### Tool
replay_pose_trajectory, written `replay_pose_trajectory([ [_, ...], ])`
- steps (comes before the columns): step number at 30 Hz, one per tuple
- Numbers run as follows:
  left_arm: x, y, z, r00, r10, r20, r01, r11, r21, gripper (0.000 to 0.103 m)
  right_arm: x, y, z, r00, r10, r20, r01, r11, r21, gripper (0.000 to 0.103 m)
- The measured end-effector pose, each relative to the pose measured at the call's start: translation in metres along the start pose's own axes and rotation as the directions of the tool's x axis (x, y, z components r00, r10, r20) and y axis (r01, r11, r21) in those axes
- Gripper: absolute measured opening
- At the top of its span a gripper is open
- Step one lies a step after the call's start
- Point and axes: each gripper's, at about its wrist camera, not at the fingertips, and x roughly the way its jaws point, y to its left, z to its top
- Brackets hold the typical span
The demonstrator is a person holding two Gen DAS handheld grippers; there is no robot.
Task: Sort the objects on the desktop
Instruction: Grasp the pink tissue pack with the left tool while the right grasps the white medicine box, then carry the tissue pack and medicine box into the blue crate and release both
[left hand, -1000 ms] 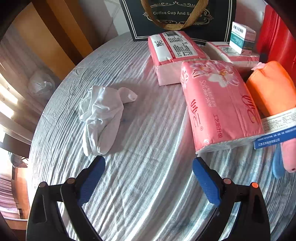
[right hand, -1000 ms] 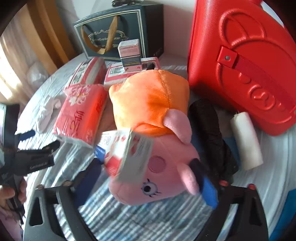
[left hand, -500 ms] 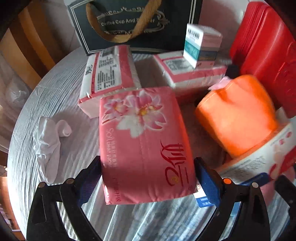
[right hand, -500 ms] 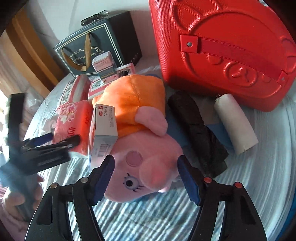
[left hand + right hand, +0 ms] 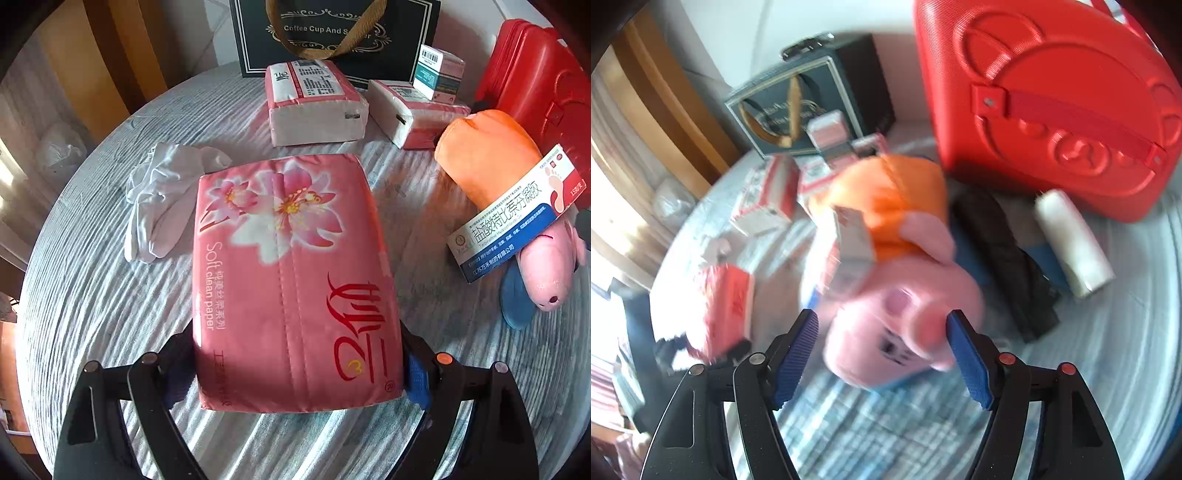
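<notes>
Two grippers work over a round tabletop (image 5: pixel 92 302) covered in striped cloth. Open room lies toward its left edge, past a white cloth (image 5: pixel 162 199). The left gripper (image 5: pixel 295 373) has been closing; its jaws flank the near end of the pink tissue pack (image 5: pixel 291 273), which lies flat, long axis running away toward the far edge. Its left pad is hidden. The right gripper (image 5: pixel 882 354), also closing, brackets the pig toy (image 5: pixel 905 317) head; contact is blurred.
</notes>
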Motion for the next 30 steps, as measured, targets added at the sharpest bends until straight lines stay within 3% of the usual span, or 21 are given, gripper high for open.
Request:
replay_pose_trajectory([
  [8, -0.01, -0.031, 0.028, 0.993, -0.051, 0.105, 0.047, 0.998, 0.038, 0.09, 0.021, 0.015, 0.019, 0.998, 0.034, 0.044, -0.035, 0.999, 0.02, 0.063],
  [9, -0.011, -0.037, 0.03, 0.992, -0.052, 0.113, 0.047, 0.998, 0.049, 0.09, 0.023, 0.016, 0.02, 0.998, 0.037, 0.046, -0.038, 0.999, 0.02, 0.056],
  [10, -0.011, -0.042, 0.032, 0.992, -0.052, 0.118, 0.045, 0.997, 0.057, 0.09, 0.026, 0.018, 0.022, 0.998, 0.039, 0.047, -0.039, 0.999, 0.014, 0.037],
  [17, -0.033, -0.043, 0.03, 0.985, -0.062, 0.16, 0.049, 0.996, 0.081, 0.09, 0.006, 0.041, 0.015, 0.994, 0.049, 0.096, -0.042, 0.996, -0.079, 0.023],
  [24, -0.096, -0.039, 0.011, 0.97, -0.089, 0.226, 0.073, 0.994, 0.081, 0.09, -0.063, 0.061, -0.003, 0.98, 0.027, 0.2, -0.001, 0.991, -0.132, 0.022],
  [27, -0.13, -0.041, 0.0, 0.957, -0.1, 0.272, 0.074, 0.992, 0.103, 0.09, -0.107, 0.073, -0.018, 0.961, 0.0, 0.278, 0.045, 0.986, -0.158, 0.022],
  [30, -0.17, -0.043, -0.015, 0.938, -0.125, 0.323, 0.09, 0.988, 0.122, 0.09, -0.163, 0.086, -0.039, 0.923, -0.028, 0.385, 0.099, 0.981, -0.167, 0.022],
])
